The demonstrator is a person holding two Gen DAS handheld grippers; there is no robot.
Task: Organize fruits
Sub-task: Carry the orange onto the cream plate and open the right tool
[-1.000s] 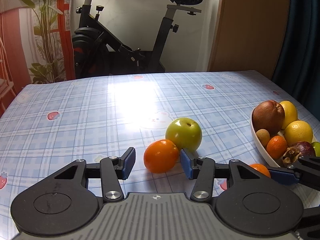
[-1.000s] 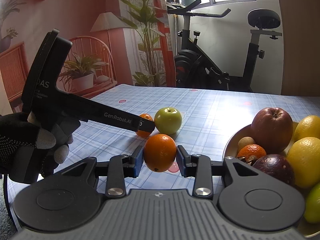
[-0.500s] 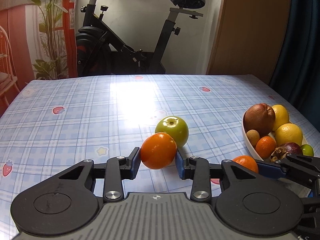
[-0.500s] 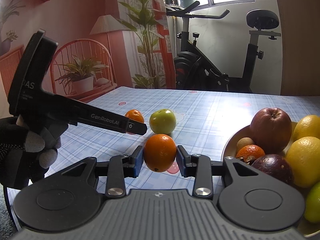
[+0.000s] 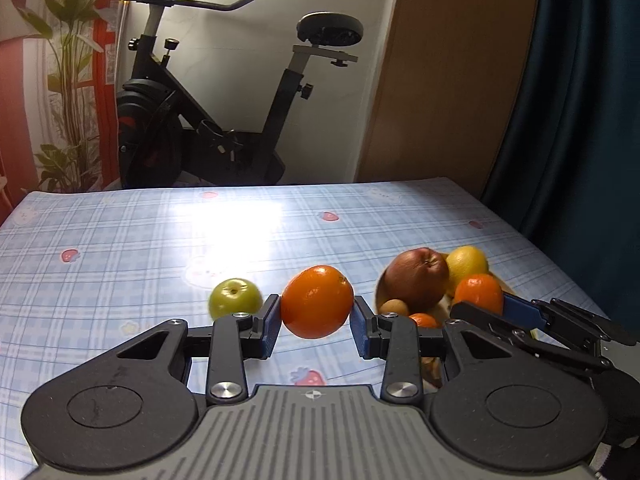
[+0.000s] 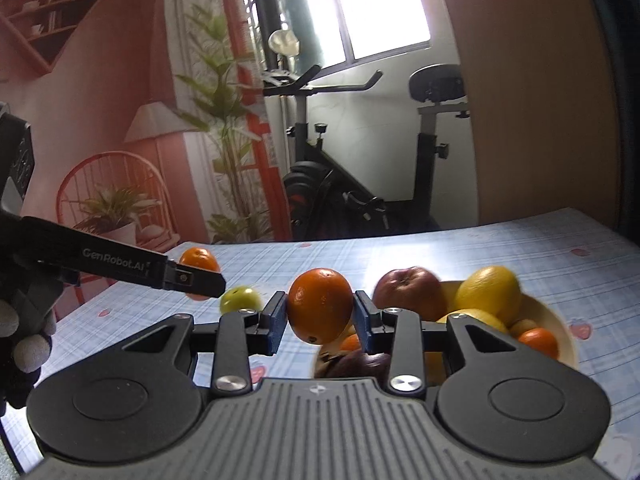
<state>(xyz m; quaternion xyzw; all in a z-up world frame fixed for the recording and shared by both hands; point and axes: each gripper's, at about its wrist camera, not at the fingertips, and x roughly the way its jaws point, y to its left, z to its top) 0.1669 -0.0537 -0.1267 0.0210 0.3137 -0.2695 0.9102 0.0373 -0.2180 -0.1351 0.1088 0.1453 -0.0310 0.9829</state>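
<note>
Orange [image 5: 317,301] clamped in left gripper [image 5: 314,322], lifted clear of table [image 5: 120,248]; a second ago on the table beside green apple [image 5: 235,298]. Second orange [image 6: 320,305] clamped in right gripper [image 6: 320,322], raised beside bowl [image 6: 560,328] of fruit, formerly lower. Both grippers level, pointing forward. Green apple left on table.

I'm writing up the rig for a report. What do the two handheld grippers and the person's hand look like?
Both the left gripper and the right gripper have black linkage arms with silver pivot screws, blue pads on the jaws, two round black discs and a ribbed grey centre plate. White "GenRobot.AI" lettering runs along the left gripper's side in the right wrist view. The hand wears a black glove with grey fingertips.
</note>
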